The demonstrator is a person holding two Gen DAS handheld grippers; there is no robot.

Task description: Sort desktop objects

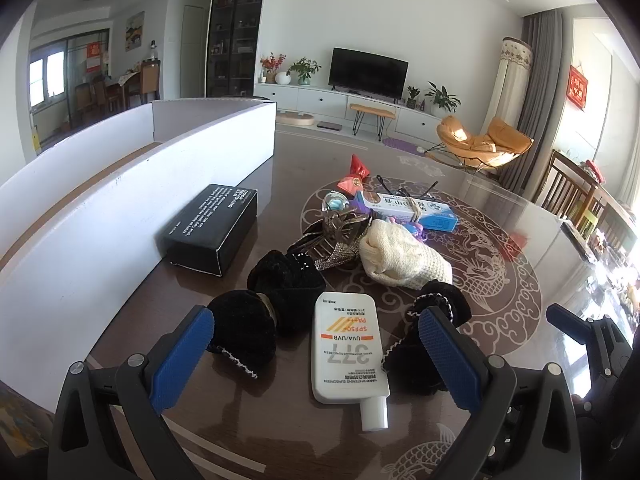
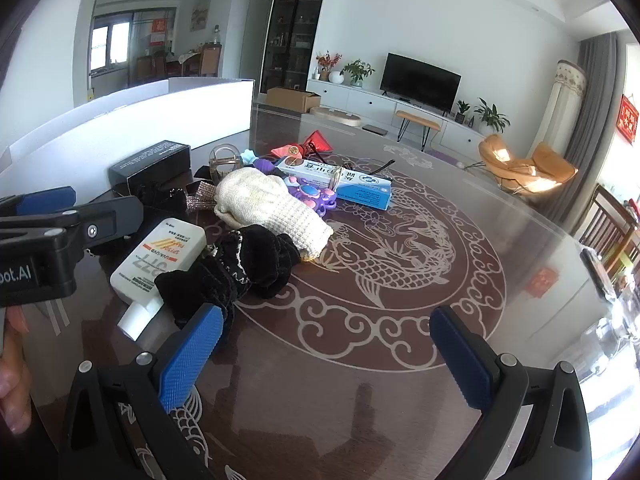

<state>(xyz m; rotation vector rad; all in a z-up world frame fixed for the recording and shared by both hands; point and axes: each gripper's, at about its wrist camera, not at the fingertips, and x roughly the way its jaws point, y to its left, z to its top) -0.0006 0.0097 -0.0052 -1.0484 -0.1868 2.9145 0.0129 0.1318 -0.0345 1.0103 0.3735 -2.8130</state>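
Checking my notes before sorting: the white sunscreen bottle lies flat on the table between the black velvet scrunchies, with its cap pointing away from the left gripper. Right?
Not quite. The white sunscreen bottle does lie flat between the black velvet scrunchies, but its cap points toward the left gripper, as the left wrist view shows.

Both wrist cameras sit low and close over the table [image 1: 500, 208], tilted down, facing the television [image 1: 368, 68] at twelve o'clock. Both see the sunscreen tube [image 1: 346, 344]: twelve o'clock in the left view, ten o'clock in the right.
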